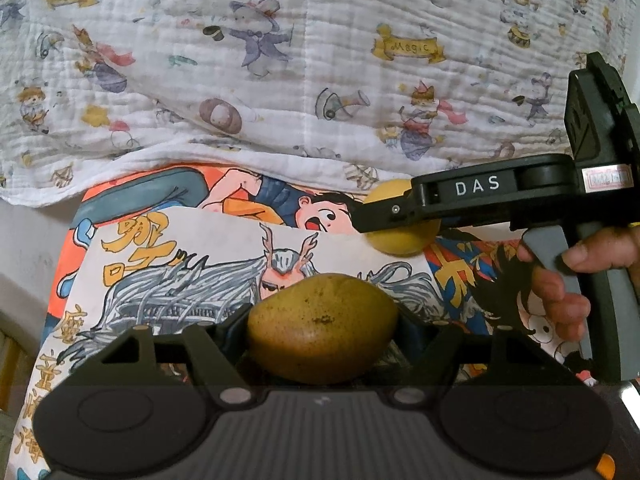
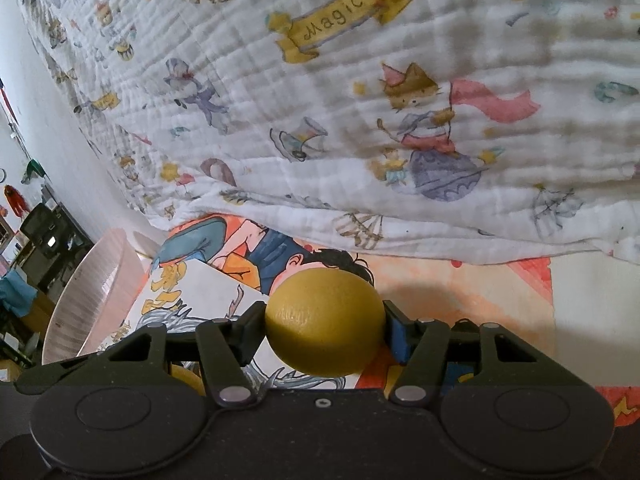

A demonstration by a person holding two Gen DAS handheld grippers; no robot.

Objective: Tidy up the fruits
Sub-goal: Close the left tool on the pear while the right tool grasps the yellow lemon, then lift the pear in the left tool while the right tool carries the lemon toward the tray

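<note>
- Fruit is in both grippers at once: the left gripper [image 1: 322, 344] is clamped on a brown-green mango [image 1: 322, 330], its pads pressing the fruit's two ends, and the mango sits right in front of the camera, between the fingers.
- Right gripper [image 2: 325, 326] is clamped on a round yellow fruit [image 2: 325, 322], probably a lemon, which fills the gap between its fingers; from the left wrist view the same gripper reaches in from the right, ahead of the mango and well apart from it.
- Beneath both grippers lie cartoon drawings [image 1: 192, 272] on paper, and beyond them a white printed blanket [image 1: 280, 60] hangs across the background.
- Step in hand, as I judge it: both fruits are gripped and about to be carried off to wherever they belong; whether either has left the paper I cannot tell.
- A pale pink ribbed bowl [image 2: 92, 296] stands to the left of the right gripper, near its left finger, and looks the likely destination.
- Next move calls for keeping both grips firm, swinging the round fruit leftward over the bowl's rim, then lowering it before the fingers part, since a round fruit let go early would roll.
</note>
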